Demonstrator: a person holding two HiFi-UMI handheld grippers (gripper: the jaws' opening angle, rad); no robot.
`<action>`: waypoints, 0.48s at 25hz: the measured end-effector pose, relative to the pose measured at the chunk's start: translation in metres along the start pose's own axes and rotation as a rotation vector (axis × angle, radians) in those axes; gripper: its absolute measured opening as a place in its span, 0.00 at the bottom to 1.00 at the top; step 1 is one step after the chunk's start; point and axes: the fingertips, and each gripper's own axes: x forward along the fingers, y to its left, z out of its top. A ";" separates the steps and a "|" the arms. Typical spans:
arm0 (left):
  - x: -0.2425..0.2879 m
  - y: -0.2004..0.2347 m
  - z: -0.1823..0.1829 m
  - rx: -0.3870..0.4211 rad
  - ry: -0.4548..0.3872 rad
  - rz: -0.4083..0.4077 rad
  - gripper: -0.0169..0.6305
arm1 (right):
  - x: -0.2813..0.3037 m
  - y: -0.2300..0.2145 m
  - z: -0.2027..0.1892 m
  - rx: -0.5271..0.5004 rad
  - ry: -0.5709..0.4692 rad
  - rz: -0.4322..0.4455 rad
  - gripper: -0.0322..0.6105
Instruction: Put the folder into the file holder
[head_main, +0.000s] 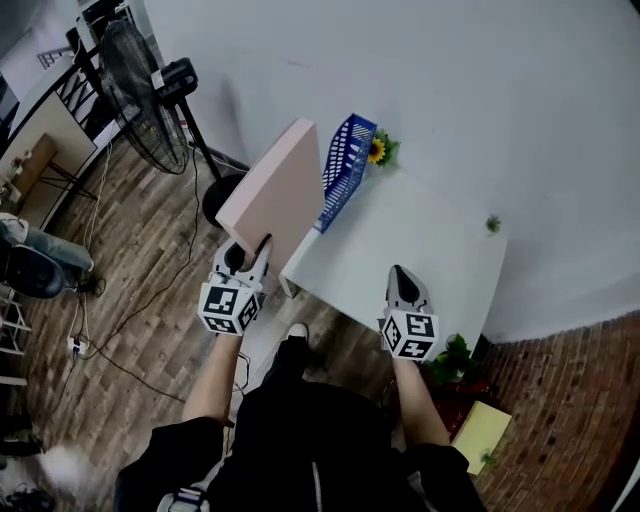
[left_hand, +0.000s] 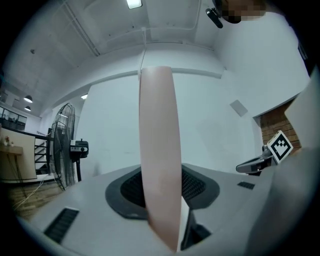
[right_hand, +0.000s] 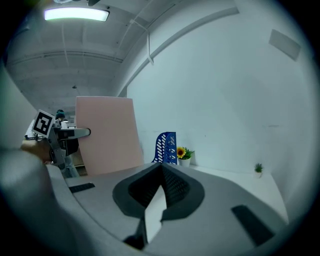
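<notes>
Left gripper (head_main: 255, 250) clamped on folder (head_main: 280, 190), carry step I reckon; right gripper (head_main: 400, 273) closed, empty. Next: align edge with file holder (head_main: 345, 165), upper centre.

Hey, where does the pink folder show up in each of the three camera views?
Head view: pink folder left of centre, on edge, held by the left gripper.
Left gripper view: pink folder dead centre, edge-on, between the jaws.
Right gripper view: pink folder left of centre, broad face showing.
Shared landmark: blue file holder, just right of the folder in the head and right gripper views; the left gripper view does not show it.
</notes>
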 end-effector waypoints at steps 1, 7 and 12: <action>0.013 0.003 0.001 -0.004 -0.003 -0.014 0.31 | 0.007 -0.004 0.002 0.003 0.002 -0.013 0.06; 0.081 0.012 0.010 -0.001 -0.016 -0.080 0.31 | 0.039 -0.028 0.016 0.025 0.011 -0.093 0.06; 0.125 0.020 0.013 0.015 -0.019 -0.096 0.31 | 0.059 -0.040 0.023 0.039 0.023 -0.146 0.06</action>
